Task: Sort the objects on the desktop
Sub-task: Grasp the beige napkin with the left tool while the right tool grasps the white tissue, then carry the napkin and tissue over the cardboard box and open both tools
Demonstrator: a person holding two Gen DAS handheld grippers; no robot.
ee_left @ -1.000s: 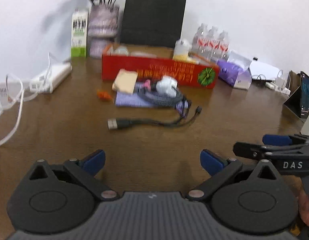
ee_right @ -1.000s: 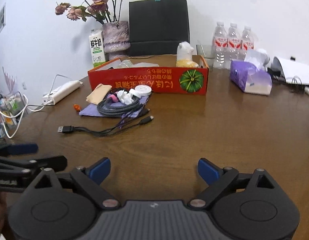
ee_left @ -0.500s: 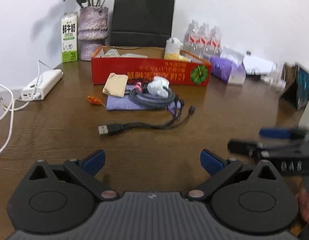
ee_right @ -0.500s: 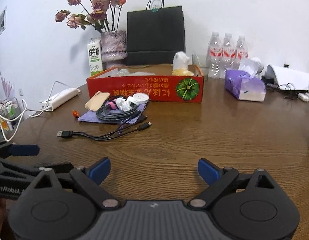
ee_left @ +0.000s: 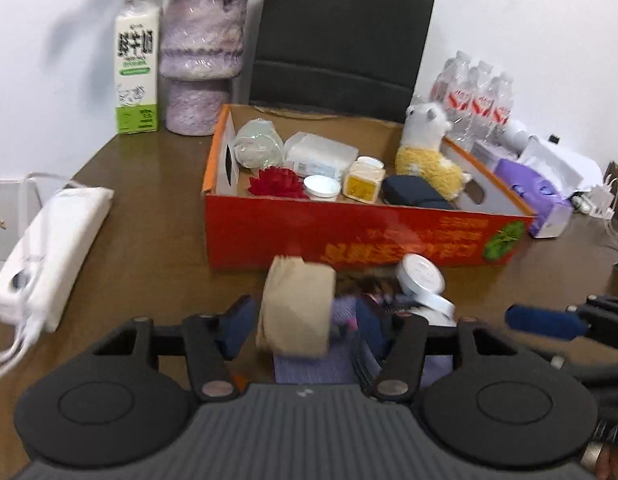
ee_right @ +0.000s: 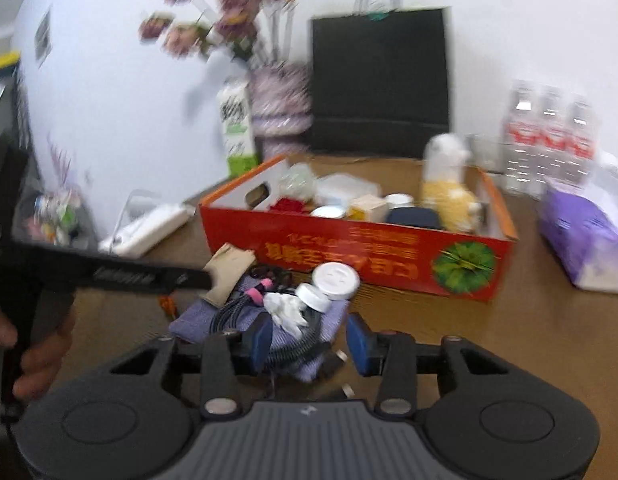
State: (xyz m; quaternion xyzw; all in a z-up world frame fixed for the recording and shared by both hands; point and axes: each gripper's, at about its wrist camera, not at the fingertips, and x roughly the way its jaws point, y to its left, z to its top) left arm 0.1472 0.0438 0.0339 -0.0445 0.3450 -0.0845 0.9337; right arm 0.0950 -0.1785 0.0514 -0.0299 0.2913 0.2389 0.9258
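Both hands have swept in from the near edge of the table to the pile in front of the red box (ee_left: 349, 236), and both sets of jaws have just been narrowing.

The left gripper (ee_left: 305, 320) now has the tan paper packet (ee_left: 297, 308) between its fingers; blur hides whether the pads press it yet, so I cannot tell if it is held.

The right gripper (ee_right: 309, 340) stands partly closed over the coiled cable (ee_right: 245, 312) on the purple cloth (ee_right: 197, 320). The cable lies between and just ahead of the pads, not visibly pinched. The white round lids (ee_right: 335, 280) sit just beyond.

Sorting looks barely begun: these loose things are outside the box, and the first pickups seem about to happen.
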